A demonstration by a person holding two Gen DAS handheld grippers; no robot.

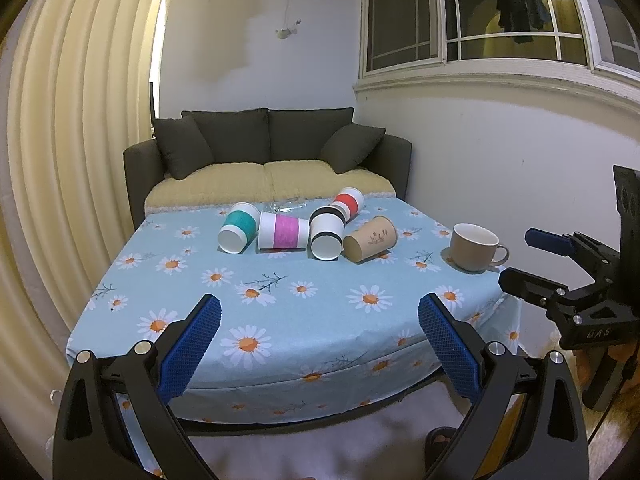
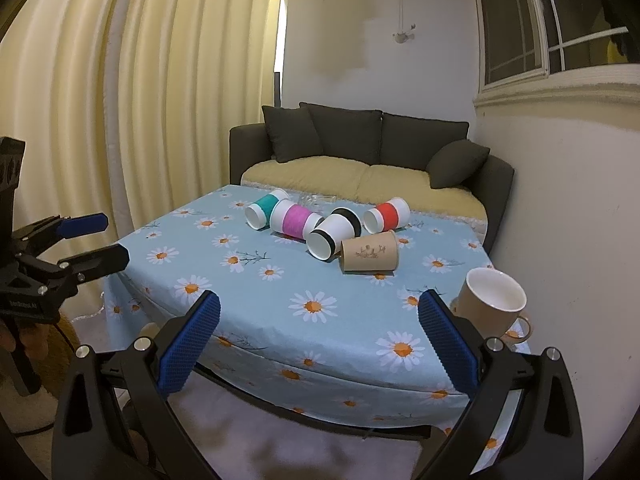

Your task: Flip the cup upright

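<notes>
Nothing is flipped yet: five paper cups are lying on their sides beyond the upright beige ceramic mug [image 2: 494,306], the brown kraft paper cup [image 2: 369,257] nearest it. The left gripper [image 1: 319,344] and right gripper [image 2: 319,344] are hovering wide open, empty.

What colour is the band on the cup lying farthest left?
Teal, with white ends; the left wrist view shows it best.

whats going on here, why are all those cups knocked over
A person holds two grippers, left gripper and right gripper, both open and empty, short of the table. Five paper cups lie on their sides: teal, pink, black, red and brown. The mug stands upright. None has been flipped upright yet.
</notes>
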